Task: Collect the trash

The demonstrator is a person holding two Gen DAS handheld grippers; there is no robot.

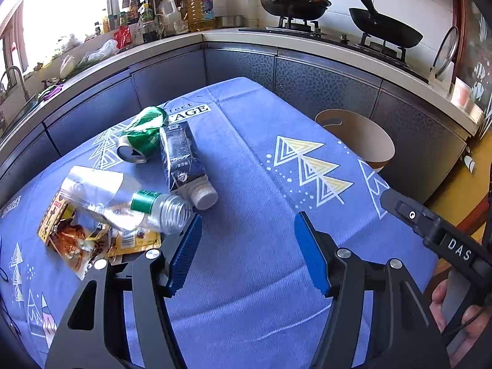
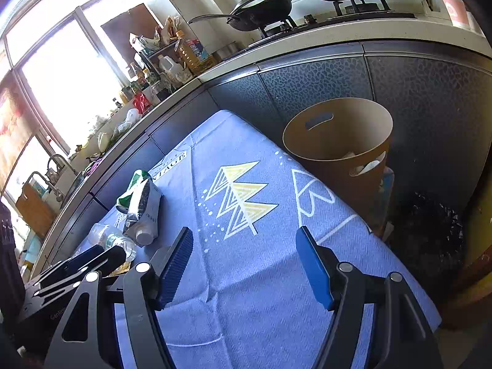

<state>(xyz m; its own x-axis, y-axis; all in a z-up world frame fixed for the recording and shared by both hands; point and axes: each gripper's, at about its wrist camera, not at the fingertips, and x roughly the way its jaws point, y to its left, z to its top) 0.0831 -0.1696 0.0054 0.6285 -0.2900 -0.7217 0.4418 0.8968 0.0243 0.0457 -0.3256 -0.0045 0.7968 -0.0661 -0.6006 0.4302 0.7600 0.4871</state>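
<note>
Trash lies on the blue tablecloth [image 1: 246,153]: a crushed green can [image 1: 141,138], a dark carton [image 1: 183,160] with a white cap, a clear plastic bottle [image 1: 138,206] with a green label, and a yellow snack wrapper [image 1: 77,236]. My left gripper [image 1: 247,230] is open and empty, its left finger right beside the bottle's mouth. My right gripper [image 2: 244,246] is open and empty over bare cloth; the carton [image 2: 141,206], the can [image 2: 135,184] and the bottle [image 2: 117,240] lie to its left. A tan bin [image 2: 338,141] stands beyond the table's far right edge, also in the left wrist view [image 1: 359,138].
Dark kitchen cabinets [image 1: 307,80] curve round the table, with a worktop carrying bottles [image 1: 196,9] and woks [image 1: 292,0] on a stove. A black bag [image 2: 430,224] lies on the floor right of the bin. The right gripper's body [image 1: 436,230] shows at the right.
</note>
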